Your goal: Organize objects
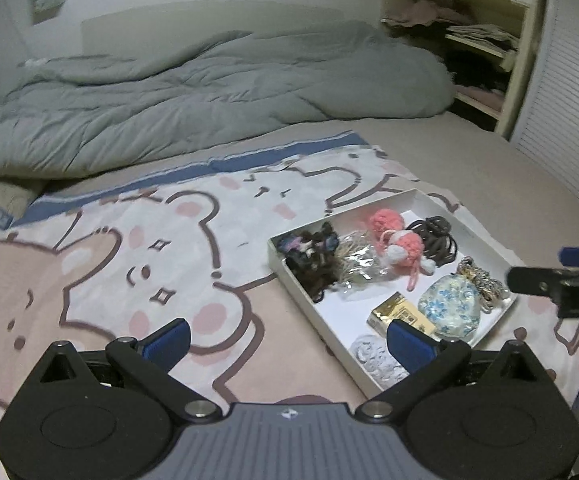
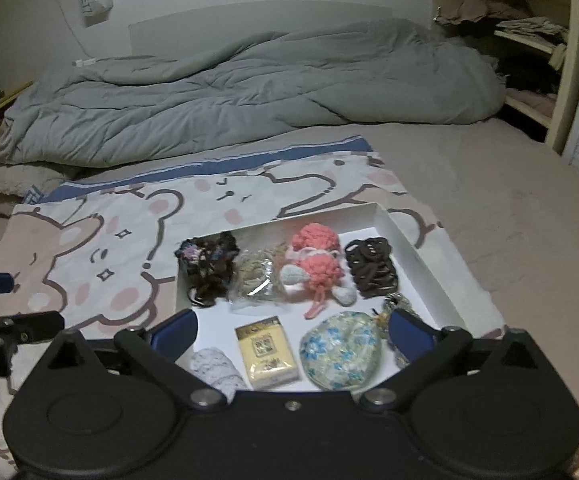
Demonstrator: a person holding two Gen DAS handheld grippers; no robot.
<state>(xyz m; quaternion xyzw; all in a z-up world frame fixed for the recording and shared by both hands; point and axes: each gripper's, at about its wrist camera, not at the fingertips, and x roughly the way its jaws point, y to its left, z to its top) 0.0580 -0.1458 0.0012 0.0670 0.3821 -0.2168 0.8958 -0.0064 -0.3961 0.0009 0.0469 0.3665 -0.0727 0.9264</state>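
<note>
Both grippers stand wide and hold nothing; left gripper point(image 1: 287, 344) hangs over the bear-print blanket point(image 1: 137, 248), just left of the white box point(image 1: 373, 200); its right finger overlaps the box's near corner in view, contact cannot be told; judged parked clear of the box so it blocks nothing.

Box sits on the blanket on the bed; everything to sort is already inside, laid in two rows, so grouping looks largely done. Far row, left to right in the right wrist view: dark scrunchies point(image 2: 209, 268); clear bag of pale ties point(image 2: 255, 280); pink crochet toy point(image 2: 317, 264); brown hair ties point(image 2: 371, 266). Near row: white lace piece point(image 2: 215, 368), partly hidden; yellow packet point(image 2: 267, 354); blue-flower pouch point(image 2: 341, 354); gold chain point(image 2: 395, 304) at the right wall. Like things appear bunched, spaced apart, probably for easy single picks.

Right gripper point(image 2: 293, 340) hovers above the near row, fingers either side of packet and pouch, pressing on neither; pitched down at the box. Judged: release or inspection pose, not a grasp.

Grey duvet point(image 2: 249, 80) lies well behind, out of play.
</note>
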